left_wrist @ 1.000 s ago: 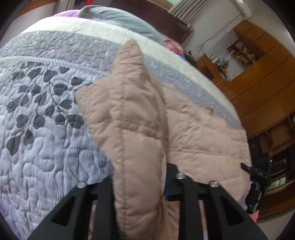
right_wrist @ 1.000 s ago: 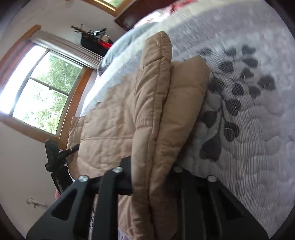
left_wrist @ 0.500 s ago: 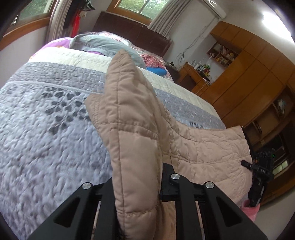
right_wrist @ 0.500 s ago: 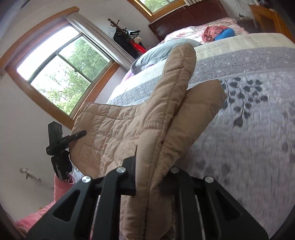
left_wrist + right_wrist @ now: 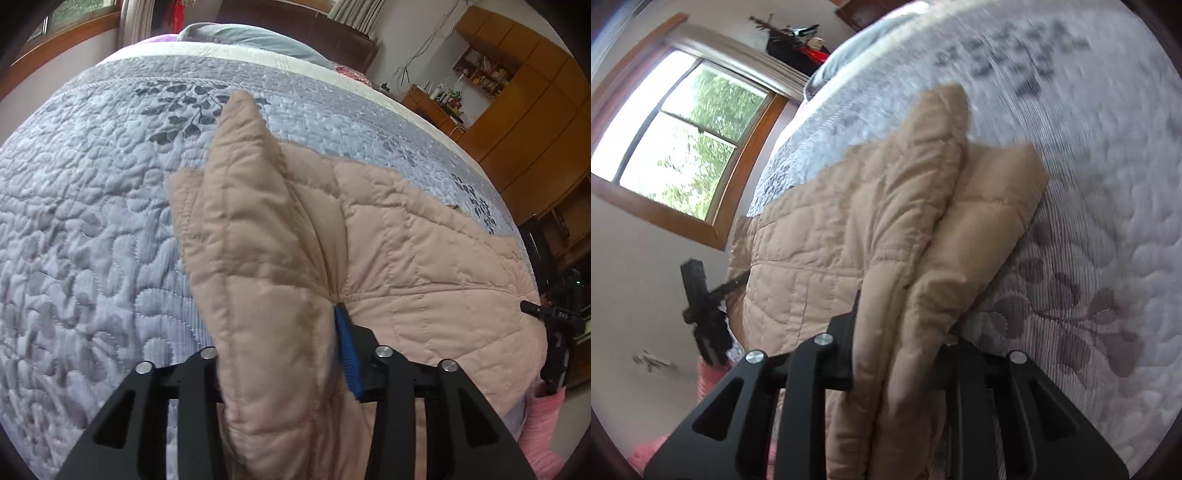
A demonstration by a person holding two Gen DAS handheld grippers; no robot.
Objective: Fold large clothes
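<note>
Bed quilt (image 5: 92,221) under tan padded jacket (image 5: 424,258): release step.
Left hand-held gripper (image 5: 280,354) and right hand-held gripper (image 5: 897,354), jaws just opening, loosely straddle the folded edge; withdraw straight back.

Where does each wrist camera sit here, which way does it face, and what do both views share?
Left wrist: on the left gripper, looking down its fingers across the quilted bedspread toward the wooden cabinets; only the black fingers show.
Right wrist: on the right gripper, facing the window; only its fingers show.
Shared: the beige quilted jacket between the jaws, which have just been opening, and the bedspread.
</note>
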